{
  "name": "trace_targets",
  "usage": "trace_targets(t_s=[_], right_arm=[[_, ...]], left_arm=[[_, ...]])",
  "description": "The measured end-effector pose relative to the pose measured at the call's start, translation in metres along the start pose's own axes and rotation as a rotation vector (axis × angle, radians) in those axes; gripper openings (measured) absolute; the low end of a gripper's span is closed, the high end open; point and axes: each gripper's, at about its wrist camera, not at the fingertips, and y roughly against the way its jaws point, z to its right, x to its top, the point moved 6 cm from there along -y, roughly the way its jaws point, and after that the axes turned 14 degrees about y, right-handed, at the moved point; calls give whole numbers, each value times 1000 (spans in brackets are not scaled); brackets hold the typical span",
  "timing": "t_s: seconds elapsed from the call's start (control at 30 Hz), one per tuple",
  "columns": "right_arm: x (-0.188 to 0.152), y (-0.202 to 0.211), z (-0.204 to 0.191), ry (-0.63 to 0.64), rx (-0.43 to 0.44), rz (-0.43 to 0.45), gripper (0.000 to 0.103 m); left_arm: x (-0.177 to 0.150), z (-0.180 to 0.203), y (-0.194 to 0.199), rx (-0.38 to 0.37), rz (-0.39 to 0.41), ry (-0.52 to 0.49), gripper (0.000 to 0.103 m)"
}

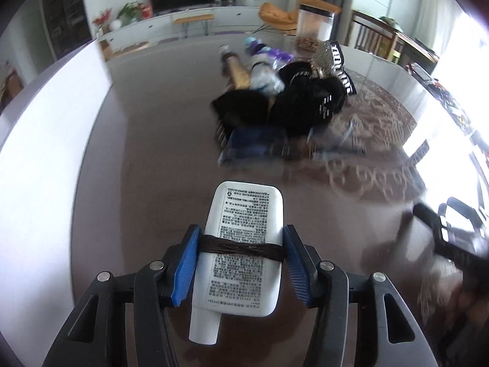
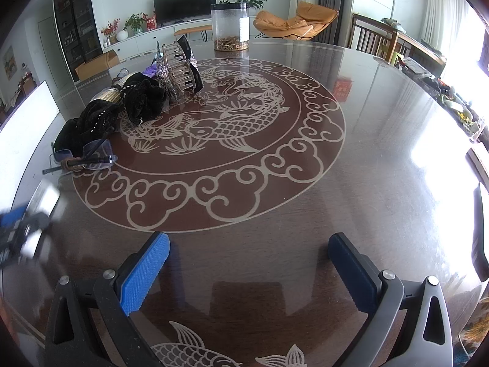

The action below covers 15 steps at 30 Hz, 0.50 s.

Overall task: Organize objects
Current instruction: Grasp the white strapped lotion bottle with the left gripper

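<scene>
My left gripper is shut on a white sunscreen tube with a dark hair tie wound around it, held above the glass table; it shows blurred at the left edge of the right wrist view. Ahead lies a pile: black scrunchies, a gold tube, a purple item and glasses. In the right wrist view the pile holds scrunchies, hair claws and glasses. My right gripper is open and empty over the table.
A clear jar with a black lid stands at the table's far side. The round glass table has a carved fish pattern. A white board stands left. Chairs and clutter line the right side.
</scene>
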Motion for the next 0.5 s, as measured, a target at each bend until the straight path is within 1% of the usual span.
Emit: trace_targets(t_s=[0.07,0.13,0.17,0.2,0.23,0.27,0.3,0.33,0.37,0.5], right_arm=[[0,0,0,0,0,0,103],[0,0,0,0,0,0,103],[0,0,0,0,0,0,103],[0,0,0,0,0,0,103],[0,0,-1,0,0,0,103],[0,0,0,0,0,0,103],[0,0,0,0,0,0,103],[0,0,0,0,0,0,103],[0,0,0,0,0,0,103],[0,-1,0,0,0,1,103]], left_arm=[[-16,-9,9,24,10,3,54],[-22,-14,12,34,29,-4,55],[-22,-17,11,26,36,-7,60],[-21,-20,10,34,39,-5,65],[-18,-23,7,47,40,12,75],[-16,-27,4,51,42,32,82],[-14,-30,2,59,52,43,86],[-13,-30,0,67,58,48,96],[-13,-33,-2,75,64,63,103],[-12,-35,-3,67,71,70,103]])
